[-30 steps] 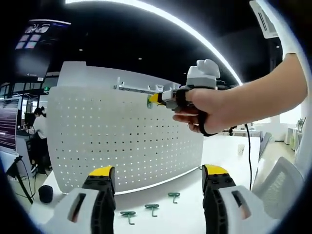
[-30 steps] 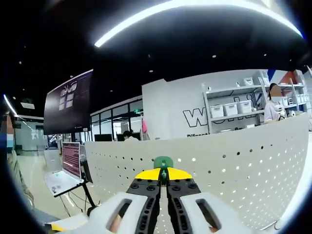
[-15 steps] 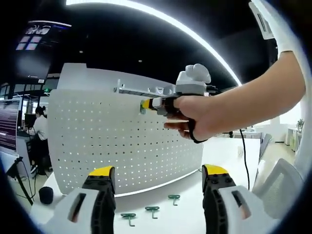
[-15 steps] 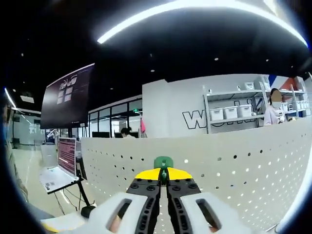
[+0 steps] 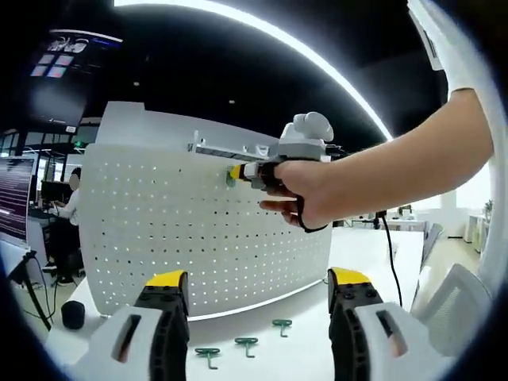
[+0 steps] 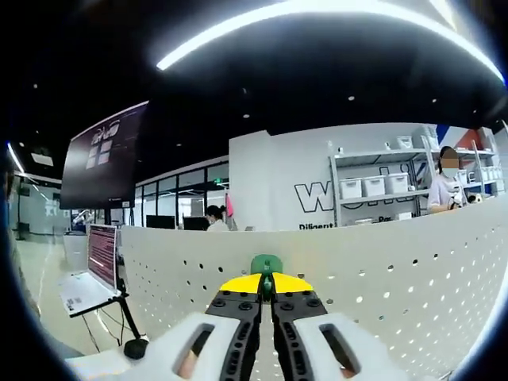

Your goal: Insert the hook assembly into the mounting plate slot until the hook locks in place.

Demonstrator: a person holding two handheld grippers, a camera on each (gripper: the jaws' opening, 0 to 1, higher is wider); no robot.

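A white pegboard mounting plate [image 5: 198, 230] stands upright on the table. In the right gripper view my right gripper [image 6: 266, 287] is shut on a green hook [image 6: 266, 265], right at the pegboard [image 6: 397, 278] near its top edge. The left gripper view shows that same right gripper [image 5: 236, 171] held by a person's hand, its green hook [image 5: 230, 176] against the board's upper row of holes. My left gripper [image 5: 250, 279] stands open low in front of the board, nothing between its jaws. Three spare green hooks [image 5: 245, 344] lie on the table below it.
A metal rail [image 5: 230, 148] runs along the pegboard's top. The white table [image 5: 373, 246] stretches to the right behind the arm. A person sits at a screen at far left [image 5: 63, 210]. Shelves with white boxes [image 6: 381, 184] stand beyond the board.
The right gripper with the green hook has moved left along the pegboard's upper part, closer to the board. My left gripper has stayed open and nearly still.
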